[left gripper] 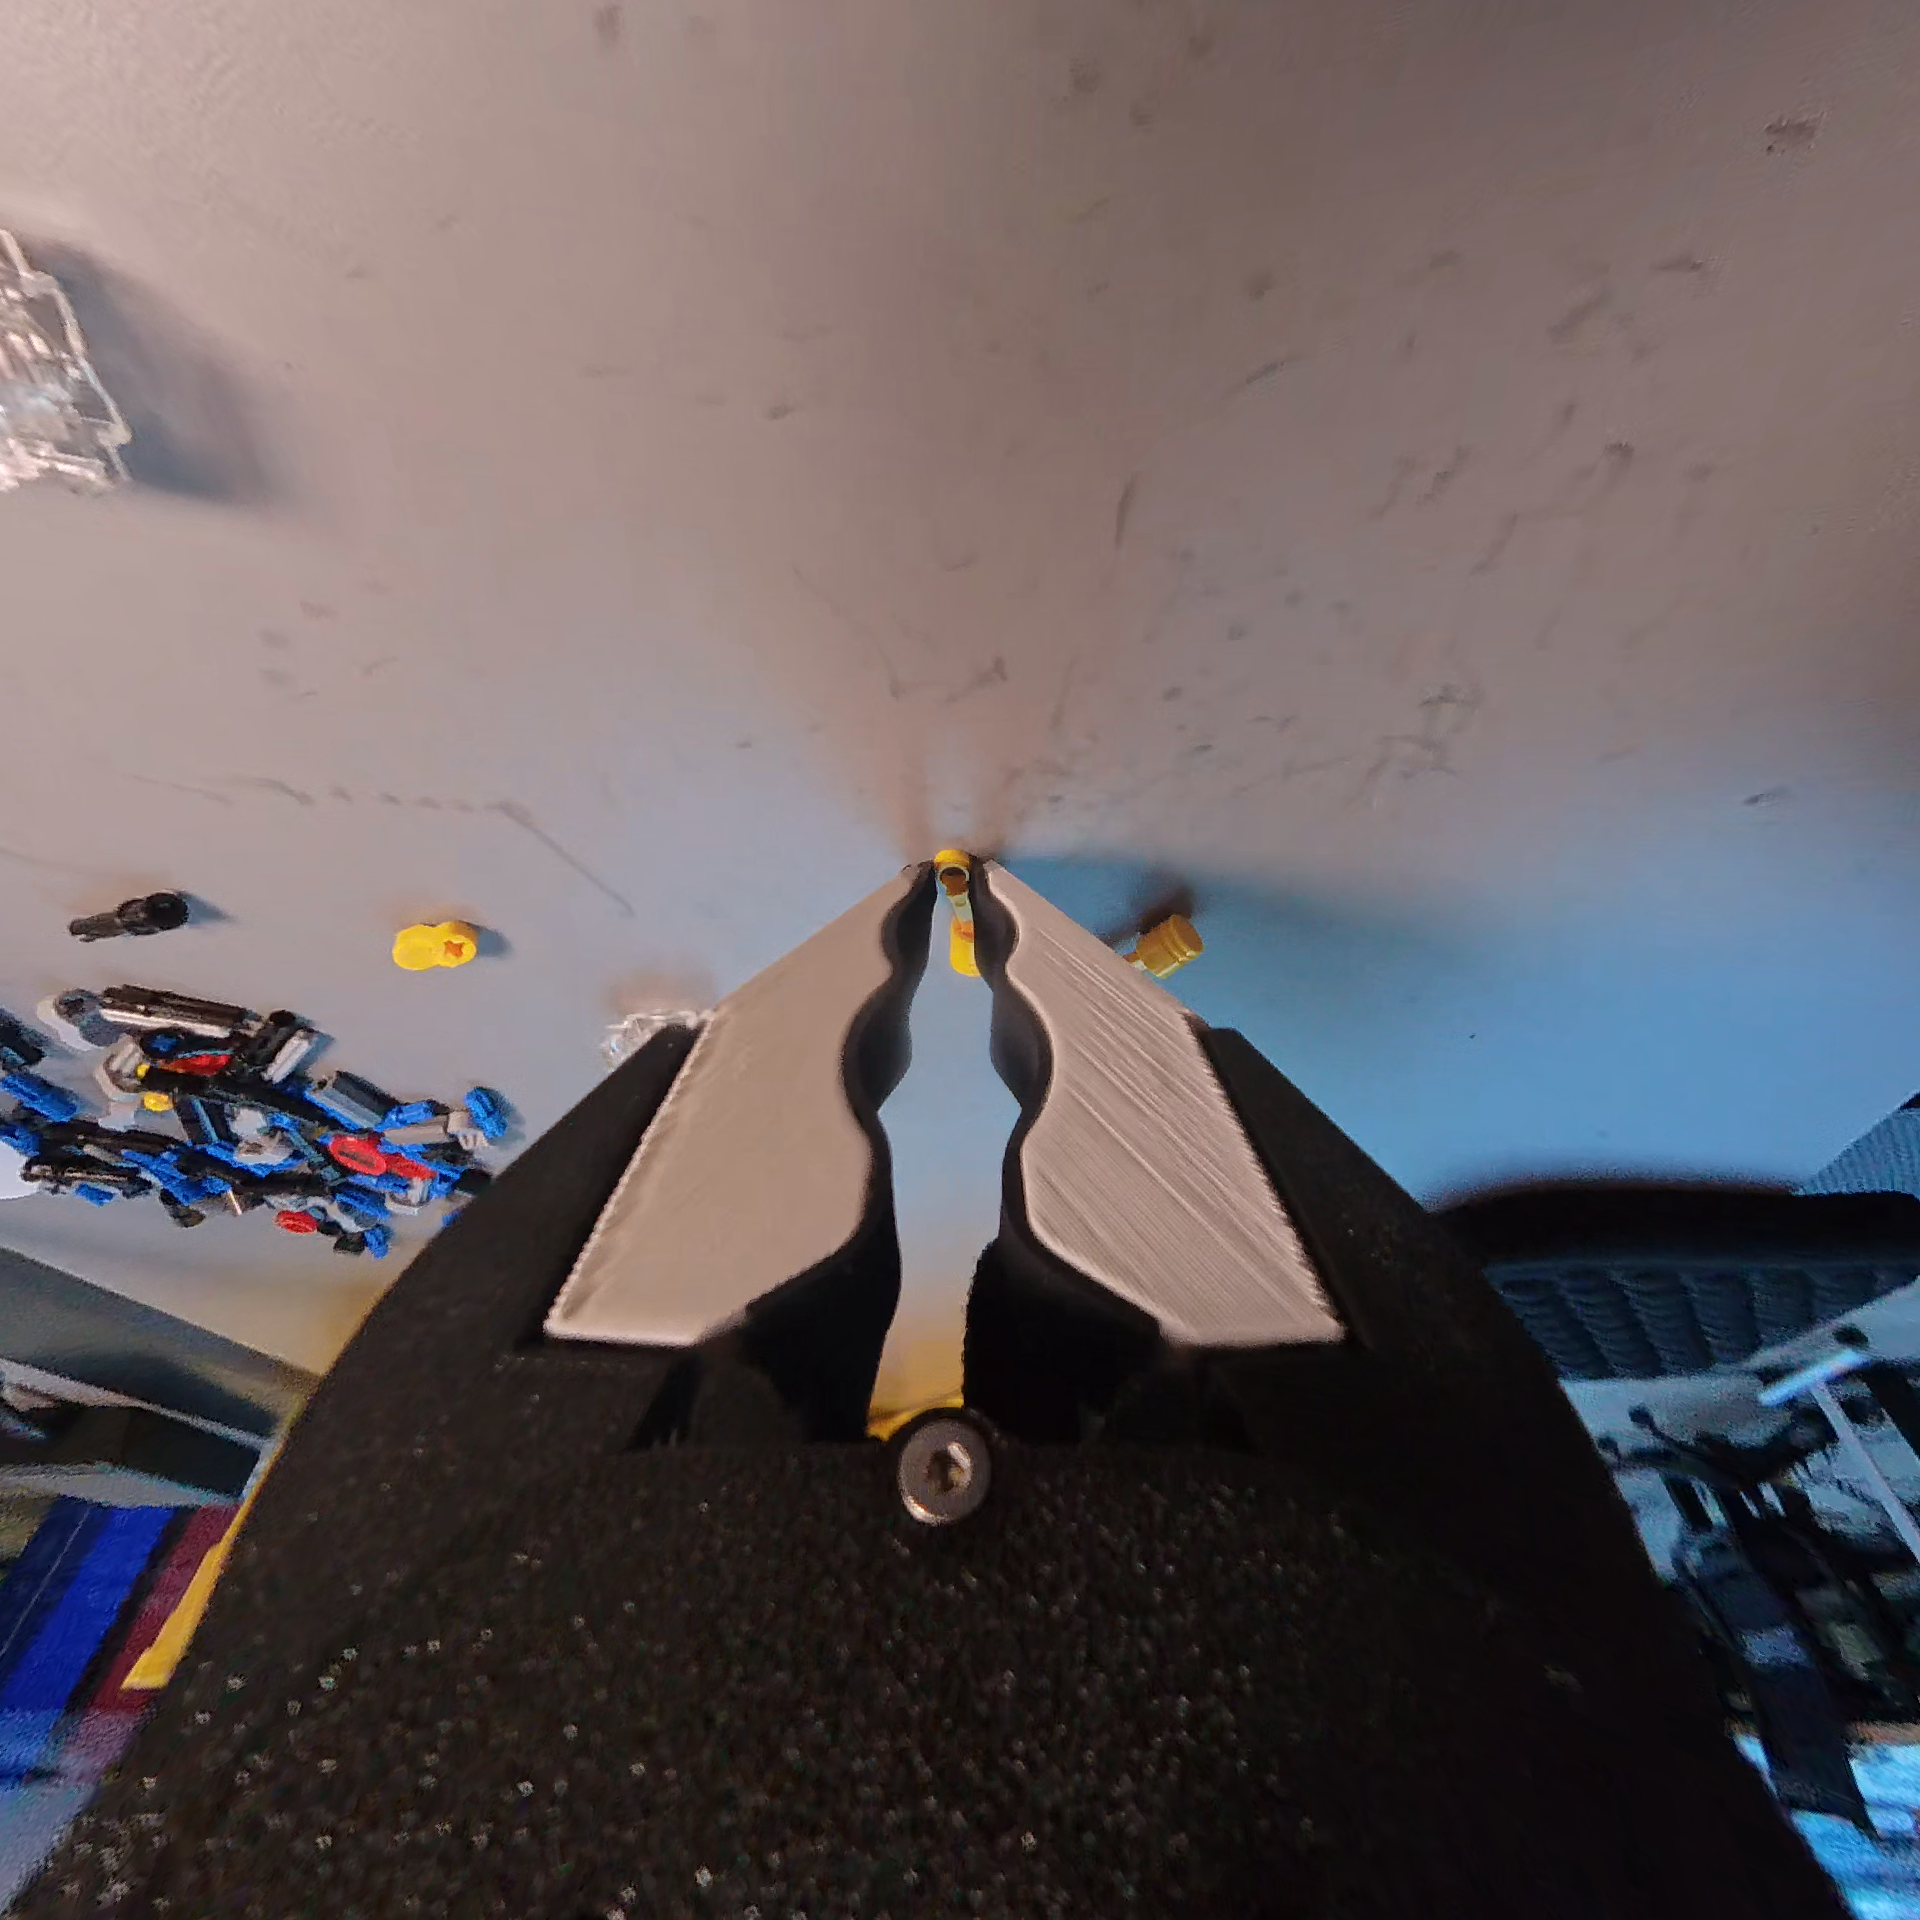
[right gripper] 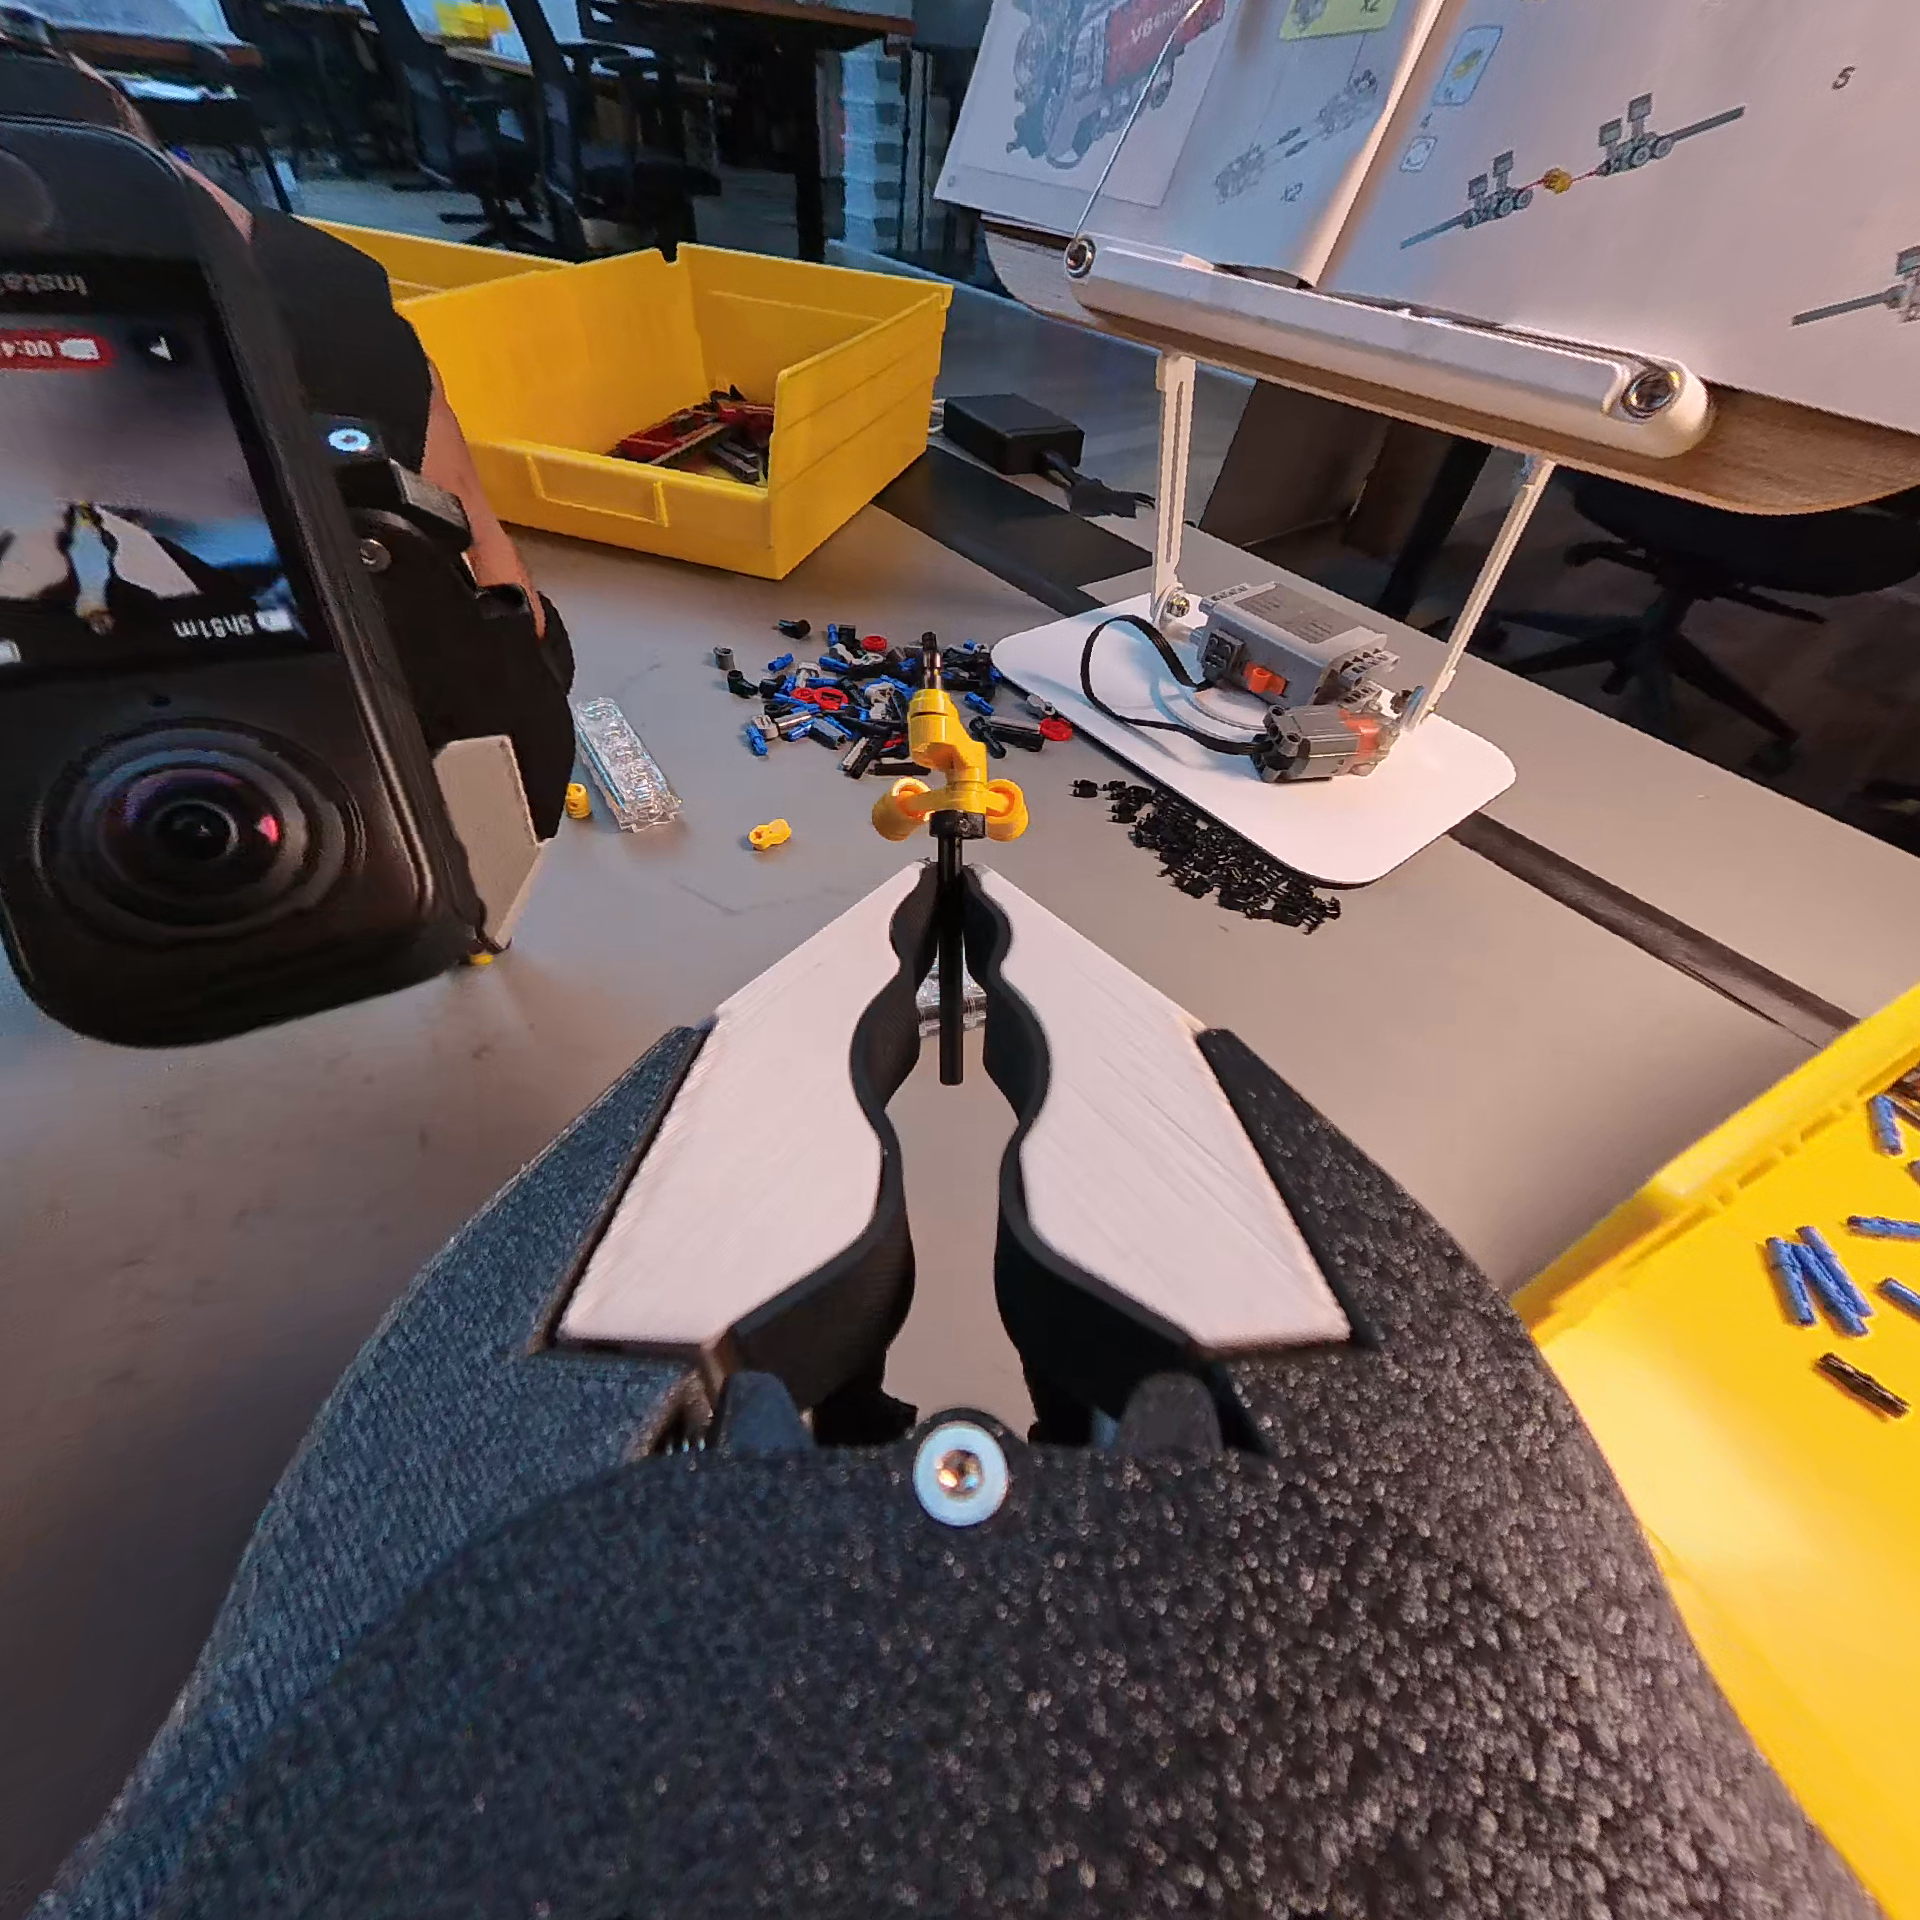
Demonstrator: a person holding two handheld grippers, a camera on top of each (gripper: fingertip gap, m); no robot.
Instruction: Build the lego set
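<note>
My right gripper (right gripper: 948,875) is shut on a black axle (right gripper: 948,966) that carries a yellow connector assembly (right gripper: 948,769), held above the grey table. My left gripper (left gripper: 953,871) points down at the table with its tips closed on a small yellow piece (left gripper: 951,864). More of the piece shows between the fingers. The left gripper also shows in the right wrist view, at the left, with its camera (right gripper: 197,831) and one finger (right gripper: 488,831) down on the table. Loose yellow connectors (left gripper: 436,945) (left gripper: 1169,943) lie to either side of it.
A pile of blue, black and red pieces (right gripper: 862,696) (left gripper: 239,1122) lies mid-table. There are clear pieces (right gripper: 623,764), a heap of black pins (right gripper: 1205,852), a yellow bin (right gripper: 644,499) at the back, another with blue pins (right gripper: 1714,1455) at the right, and a booklet stand's white base (right gripper: 1299,821) holding grey motor parts. The gap from one gripper's tips to the other's is roughly 20 cm.
</note>
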